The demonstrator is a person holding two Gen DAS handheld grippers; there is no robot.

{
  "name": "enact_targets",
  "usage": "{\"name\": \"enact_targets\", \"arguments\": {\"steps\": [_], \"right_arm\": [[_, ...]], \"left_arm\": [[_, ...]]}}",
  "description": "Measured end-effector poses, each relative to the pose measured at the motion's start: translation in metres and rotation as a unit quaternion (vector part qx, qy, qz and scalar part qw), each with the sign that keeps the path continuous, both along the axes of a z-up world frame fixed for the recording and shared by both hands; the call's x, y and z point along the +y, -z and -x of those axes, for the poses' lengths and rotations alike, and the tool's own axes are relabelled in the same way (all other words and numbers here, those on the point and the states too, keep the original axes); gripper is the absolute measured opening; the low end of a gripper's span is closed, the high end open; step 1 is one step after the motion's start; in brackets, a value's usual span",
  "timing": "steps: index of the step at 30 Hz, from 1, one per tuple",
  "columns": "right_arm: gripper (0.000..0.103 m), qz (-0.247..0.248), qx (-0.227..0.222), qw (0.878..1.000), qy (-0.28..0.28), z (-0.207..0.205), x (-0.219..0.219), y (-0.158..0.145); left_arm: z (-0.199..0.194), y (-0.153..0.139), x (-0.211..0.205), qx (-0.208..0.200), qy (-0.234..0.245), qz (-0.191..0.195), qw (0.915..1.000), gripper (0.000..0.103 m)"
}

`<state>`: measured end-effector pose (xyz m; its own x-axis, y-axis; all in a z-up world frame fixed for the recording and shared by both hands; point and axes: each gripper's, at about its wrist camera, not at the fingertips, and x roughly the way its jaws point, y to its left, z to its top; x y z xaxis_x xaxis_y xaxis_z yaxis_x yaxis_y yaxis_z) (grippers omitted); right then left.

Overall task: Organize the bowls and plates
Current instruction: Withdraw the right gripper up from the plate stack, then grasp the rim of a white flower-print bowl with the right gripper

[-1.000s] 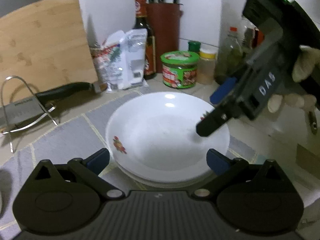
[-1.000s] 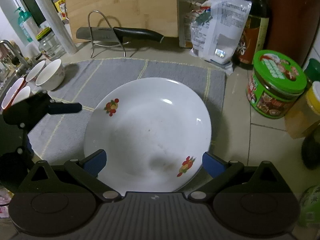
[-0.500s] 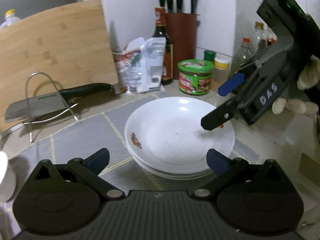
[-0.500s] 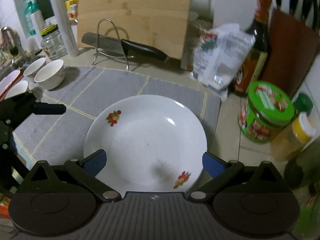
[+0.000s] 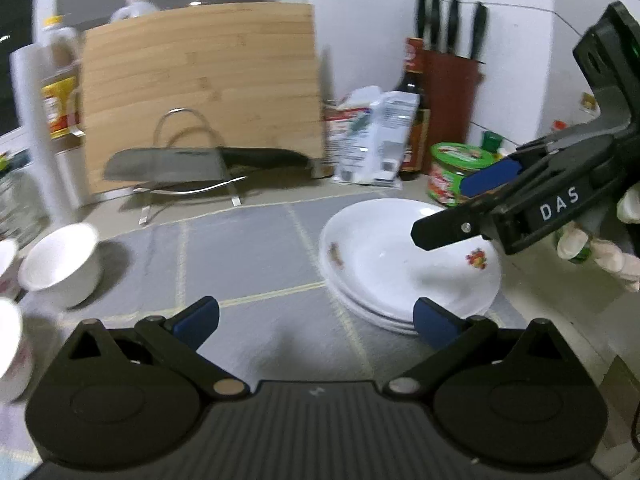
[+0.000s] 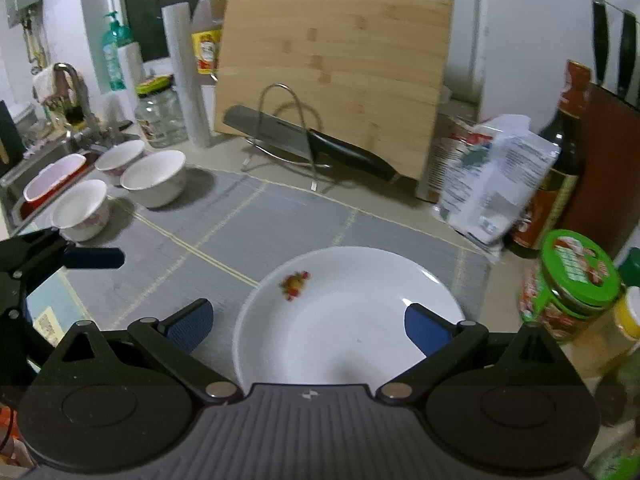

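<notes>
Your left tongs (image 5: 314, 320) are spread wide and pinch nothing, hovering over the grey mat (image 5: 248, 256) on the surface. Your right tongs (image 6: 308, 326) are likewise spread and empty, above the near rim of the stack of white plates (image 6: 352, 312). That stack lies flat on the mat's right end; round, it has no long axis, and its top plate shows one fruit print toward the bowls and one toward the jar. Farther left, three white bowls (image 6: 154, 178) stand upright and mouth-up, close together at the mat's edge. Behind them, a cleaver (image 6: 304, 142) rests in a wire rack, handle pointing right, before a bamboo cutting board (image 6: 336, 72). A green-lidded jar (image 6: 568, 280) stands right of the plates.
</notes>
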<state>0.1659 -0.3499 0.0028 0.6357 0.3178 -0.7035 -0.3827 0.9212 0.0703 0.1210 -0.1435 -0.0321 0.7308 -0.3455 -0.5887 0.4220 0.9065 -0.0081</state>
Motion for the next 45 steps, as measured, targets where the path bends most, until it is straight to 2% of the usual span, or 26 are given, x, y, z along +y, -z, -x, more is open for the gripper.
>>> {"name": "enact_targets", "arguments": {"steps": [9,17,22,33,45], "right_arm": [[0.103,-0.003,-0.012,1.0,-0.019,-0.003,0.051,0.004],[0.103,0.005,0.003,1.0,-0.029,-0.017,0.136,0.021],[0.103,0.004,0.012,0.999,-0.044,-0.025,0.19,0.028],[0.103,-0.034,0.017,0.996,-0.082,-0.035,0.273,0.037],[0.103,-0.065,0.034,0.99,-0.12,-0.065,0.325,0.048]], "left_arm": [[0.009,0.001,0.061,-0.009,-0.081,0.003,0.9966,0.102],[0.005,0.019,0.146,0.006,-0.135,-0.02,0.9906,0.102],[-0.003,0.031,0.197,0.013,-0.152,-0.034,0.9878,0.102],[-0.021,0.052,0.262,0.014,-0.125,-0.048,0.9909,0.102],[-0.037,0.058,0.281,-0.005,-0.085,-0.057,0.9947,0.102]]}}
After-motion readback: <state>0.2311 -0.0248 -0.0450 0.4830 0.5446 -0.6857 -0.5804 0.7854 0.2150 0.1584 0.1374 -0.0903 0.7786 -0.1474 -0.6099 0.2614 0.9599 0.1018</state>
